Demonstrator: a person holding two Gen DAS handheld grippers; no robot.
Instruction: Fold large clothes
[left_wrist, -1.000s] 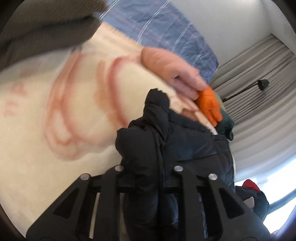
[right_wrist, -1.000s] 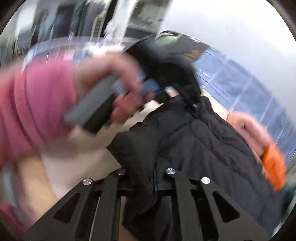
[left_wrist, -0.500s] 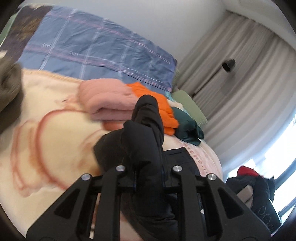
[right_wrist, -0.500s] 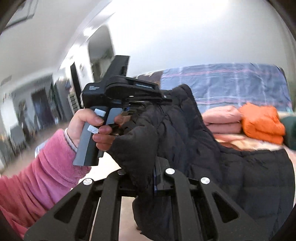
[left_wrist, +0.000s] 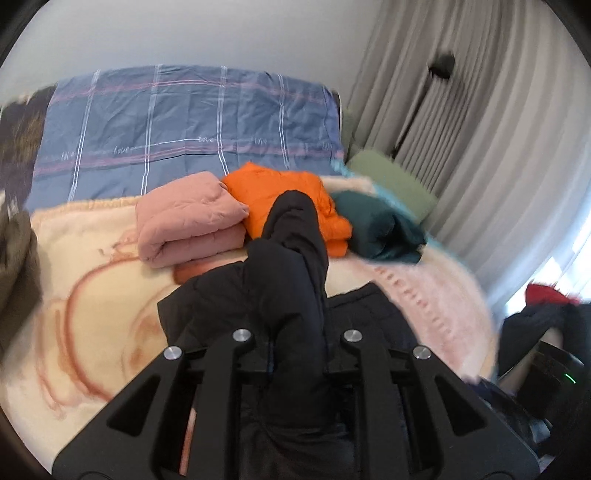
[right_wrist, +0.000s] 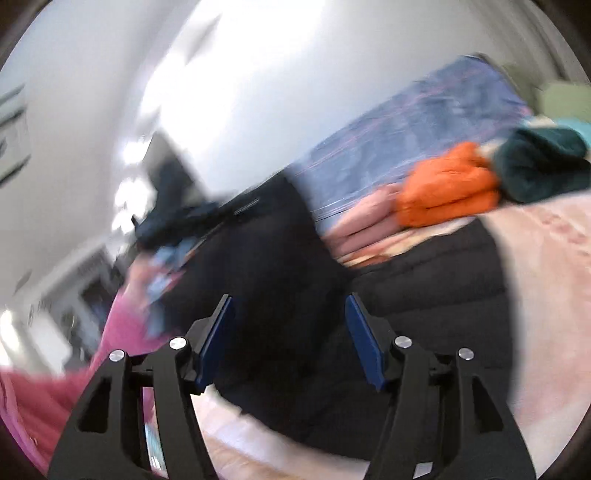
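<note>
A black puffer jacket lies on the cream blanket of a bed, with one part lifted. My left gripper is shut on that lifted fold, which stands up between its fingers and hides the tips. In the blurred right wrist view the jacket spreads in front of my right gripper. Its jaws are opening, and the blue pads stand apart without pressing the cloth. The hand in a pink sleeve holds the left gripper at the jacket's far left edge.
Folded pink, orange and dark green garments sit in a row behind the jacket. A blue plaid cover and green pillow lie further back. Grey curtains hang on the right above a dark clothes pile.
The left gripper rose with the jacket fold still in it. The right gripper let go of the jacket, its jaws spread, and it swung and rolled to the side.
</note>
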